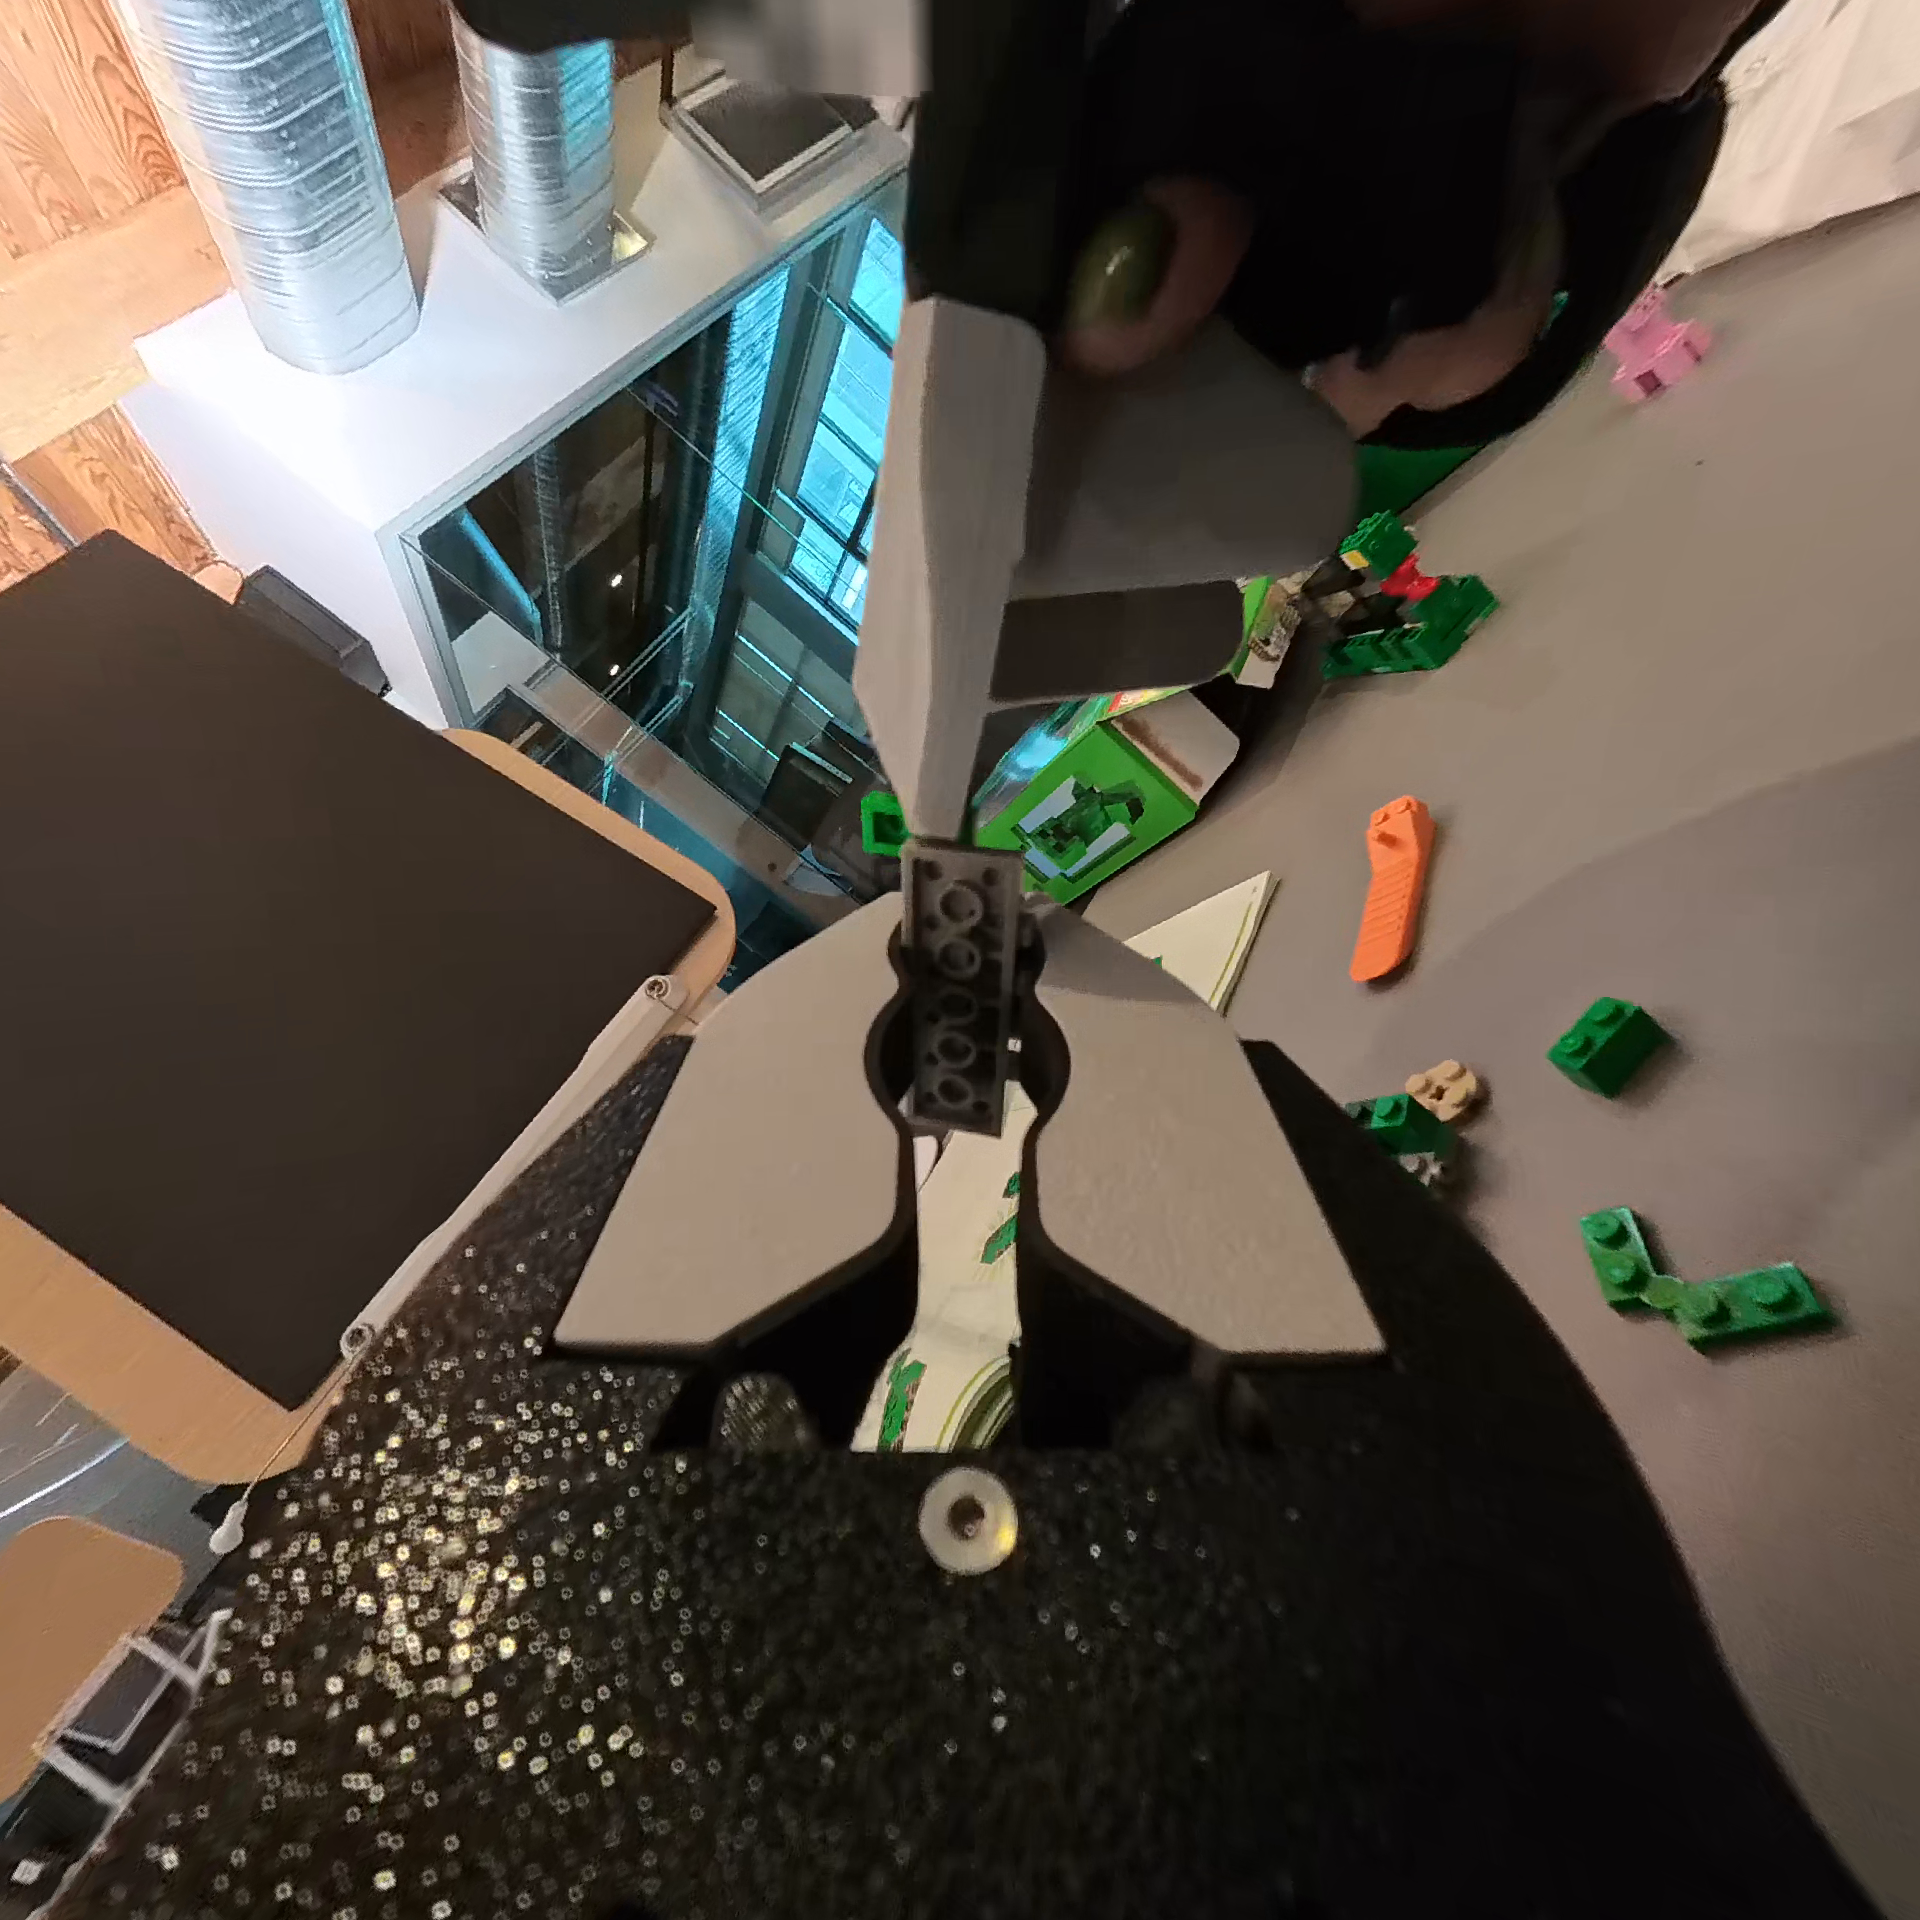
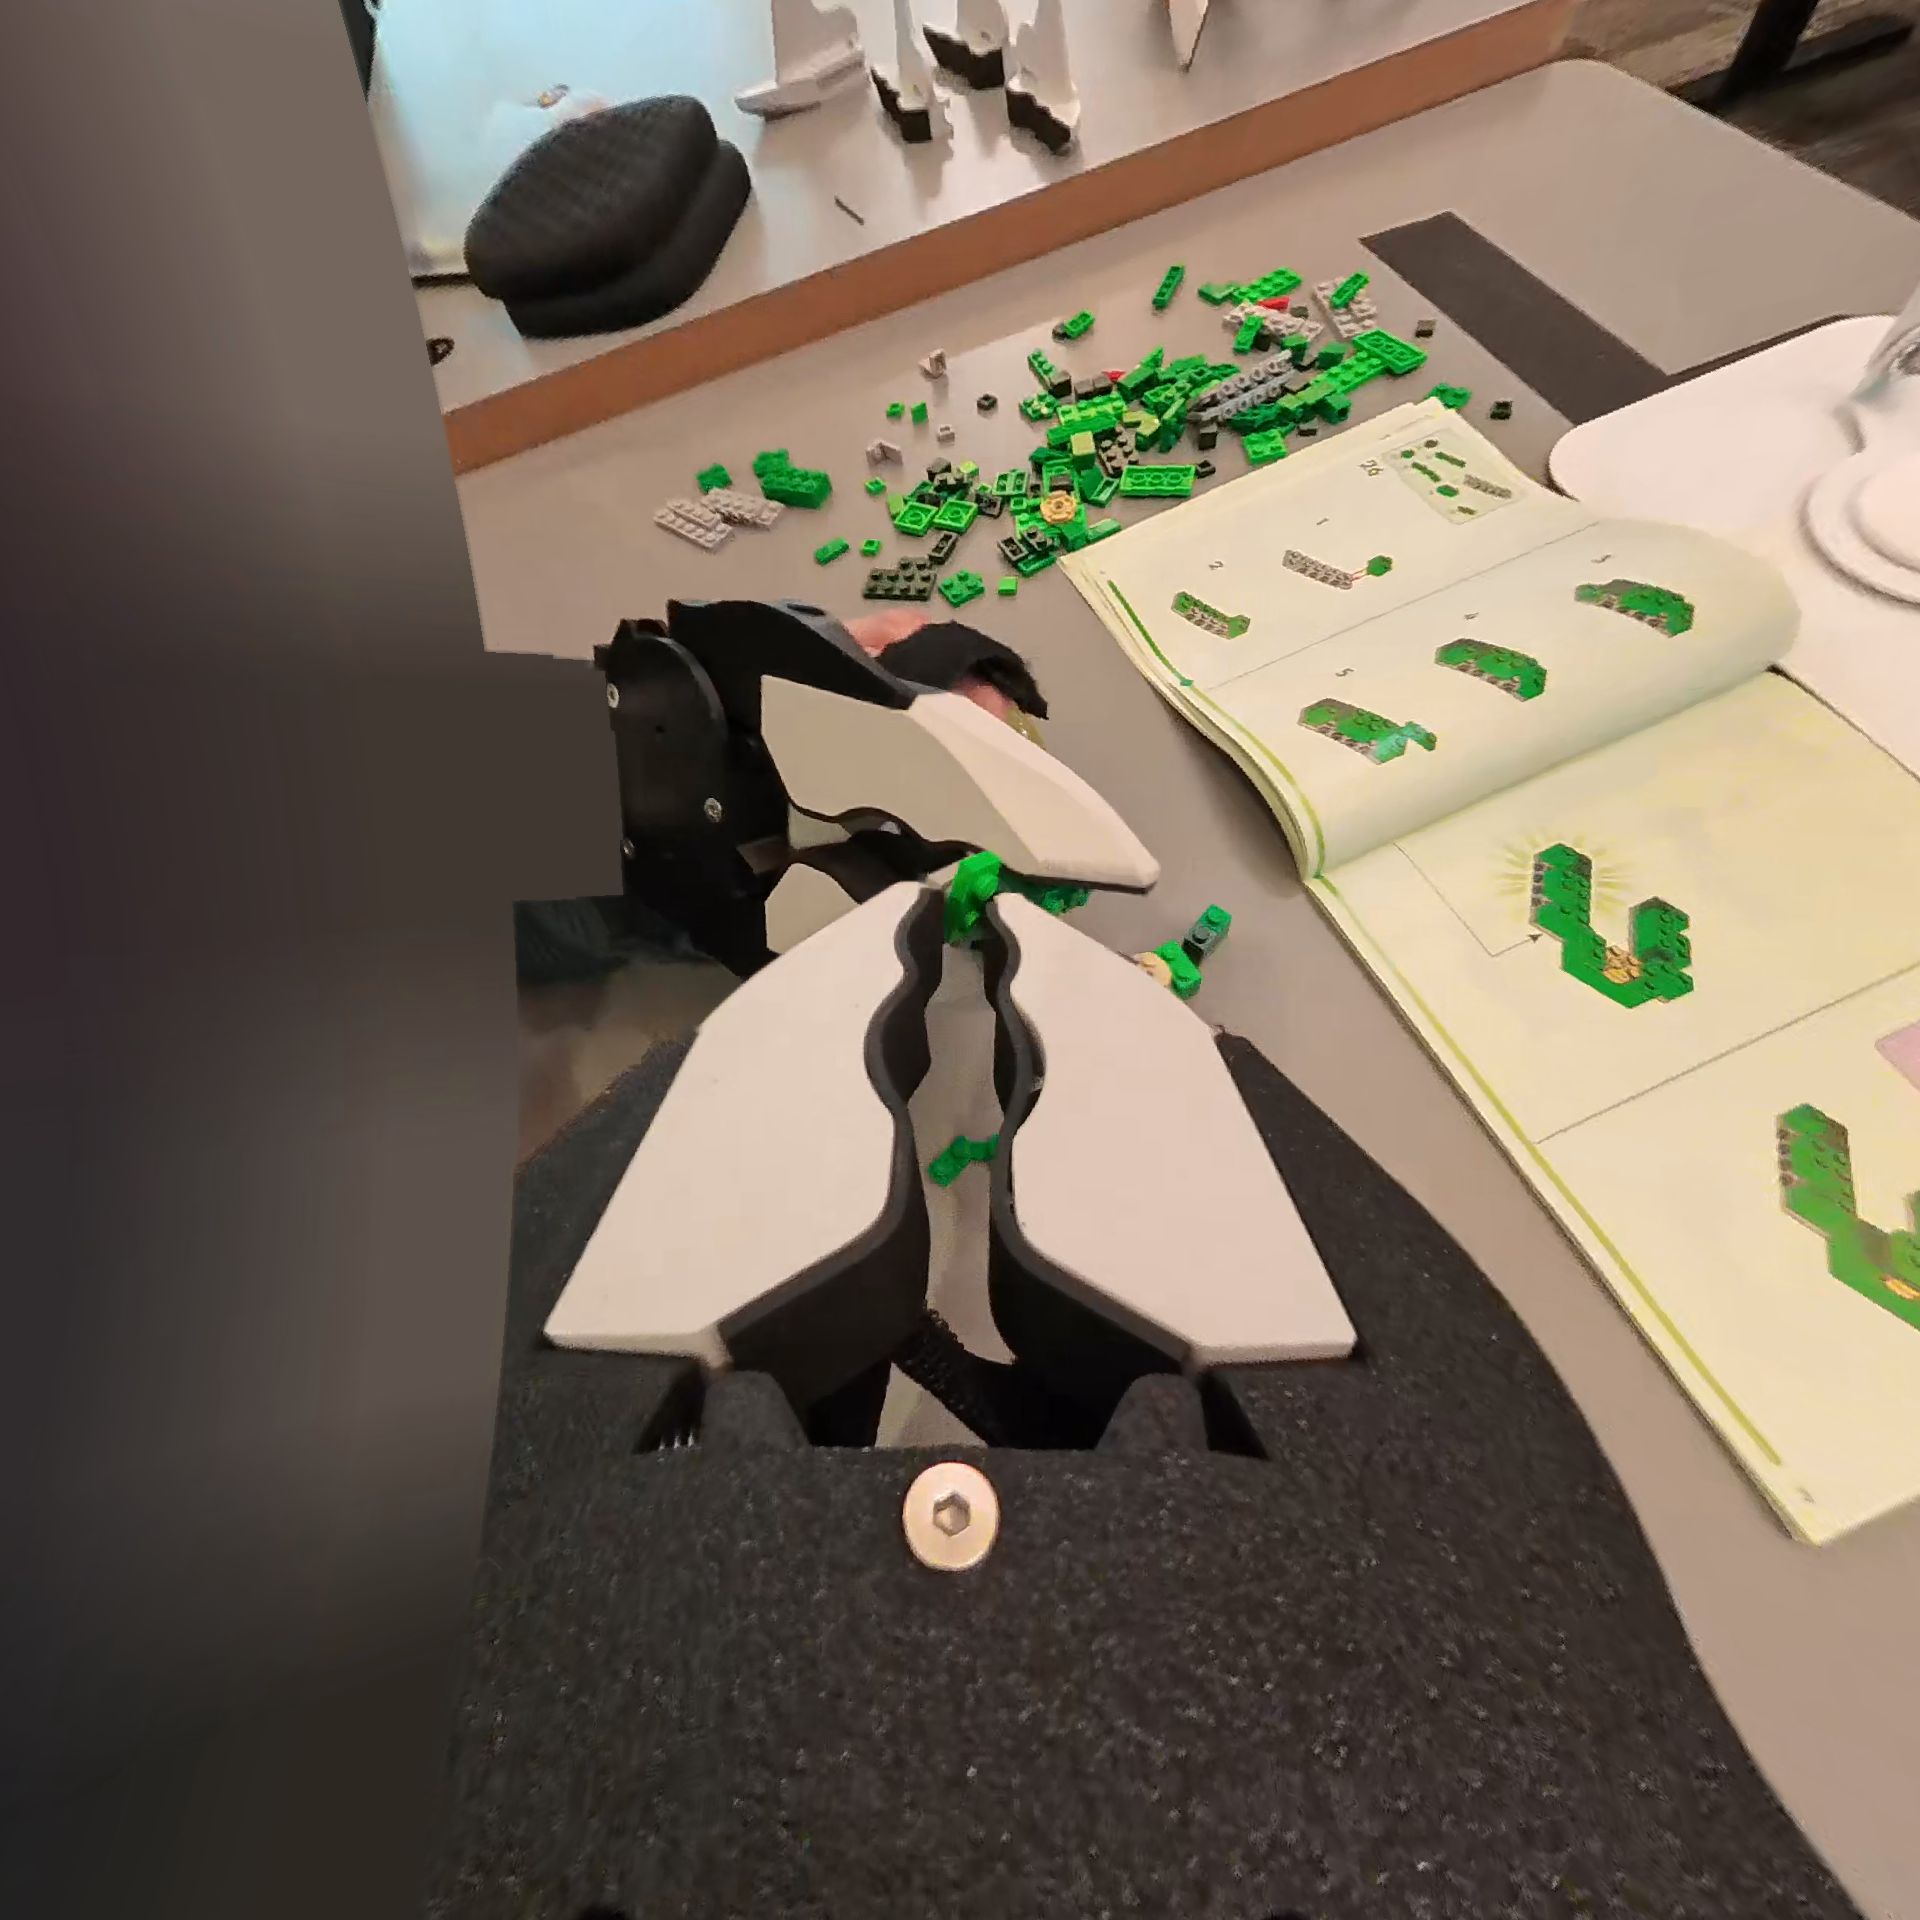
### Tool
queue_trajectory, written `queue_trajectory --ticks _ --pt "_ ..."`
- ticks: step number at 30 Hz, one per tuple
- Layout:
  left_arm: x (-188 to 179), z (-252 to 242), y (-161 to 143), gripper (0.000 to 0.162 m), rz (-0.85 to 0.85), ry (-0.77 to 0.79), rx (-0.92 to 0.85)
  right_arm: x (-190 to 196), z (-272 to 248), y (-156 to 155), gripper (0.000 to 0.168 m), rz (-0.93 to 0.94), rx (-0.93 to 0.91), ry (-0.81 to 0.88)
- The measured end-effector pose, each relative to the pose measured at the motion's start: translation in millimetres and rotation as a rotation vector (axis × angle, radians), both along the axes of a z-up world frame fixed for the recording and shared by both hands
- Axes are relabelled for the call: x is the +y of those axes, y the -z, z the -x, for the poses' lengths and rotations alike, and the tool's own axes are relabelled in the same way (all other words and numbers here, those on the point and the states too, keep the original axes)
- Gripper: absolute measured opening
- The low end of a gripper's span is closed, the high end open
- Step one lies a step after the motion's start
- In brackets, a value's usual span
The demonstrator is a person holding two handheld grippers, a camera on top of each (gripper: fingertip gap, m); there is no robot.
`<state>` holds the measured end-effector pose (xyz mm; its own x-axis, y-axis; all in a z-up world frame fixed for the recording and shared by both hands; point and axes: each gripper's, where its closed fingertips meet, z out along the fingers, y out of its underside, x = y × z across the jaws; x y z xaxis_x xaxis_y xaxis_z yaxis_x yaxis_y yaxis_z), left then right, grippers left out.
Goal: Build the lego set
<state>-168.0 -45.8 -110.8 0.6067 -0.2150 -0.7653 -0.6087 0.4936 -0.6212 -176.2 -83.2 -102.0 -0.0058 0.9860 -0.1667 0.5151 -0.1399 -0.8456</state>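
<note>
My left gripper [image 1: 961, 930] is shut on a dark grey lego plate [image 1: 956, 997], held on edge with its underside towards the camera. My right gripper [image 2: 961, 914] is shut on a small bright green piece [image 2: 971, 899]. The two grippers meet tip to tip above the grey table [image 1: 1558, 831]. In the left wrist view the right gripper [image 1: 935, 810] comes down from above and its tip touches the plate's far end. In the right wrist view the left gripper [image 2: 1039, 821] lies just beyond the green piece. The grey plate is hidden in that view.
An open instruction booklet [image 2: 1455, 831] lies to the right, with a pile of loose green and grey bricks [image 2: 1143, 436] behind it. An orange brick separator [image 1: 1392, 894], a green brick [image 1: 1608, 1044], joined green plates [image 1: 1704, 1288] and a green box [image 1: 1091, 810] lie on the table.
</note>
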Motion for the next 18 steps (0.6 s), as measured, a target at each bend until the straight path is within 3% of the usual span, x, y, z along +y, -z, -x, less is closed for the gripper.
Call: queue_trajectory --ticks 9,18 --pt "4.0 2.5 2.0 0.014 0.008 -0.041 0.012 1.7 -5.0 9.6 0.007 -0.176 -0.155 0.039" --pt "4.2 3.7 1.1 0.014 -0.003 -0.054 0.020 0.6 -2.9 9.1 0.007 -0.107 -0.140 0.038"
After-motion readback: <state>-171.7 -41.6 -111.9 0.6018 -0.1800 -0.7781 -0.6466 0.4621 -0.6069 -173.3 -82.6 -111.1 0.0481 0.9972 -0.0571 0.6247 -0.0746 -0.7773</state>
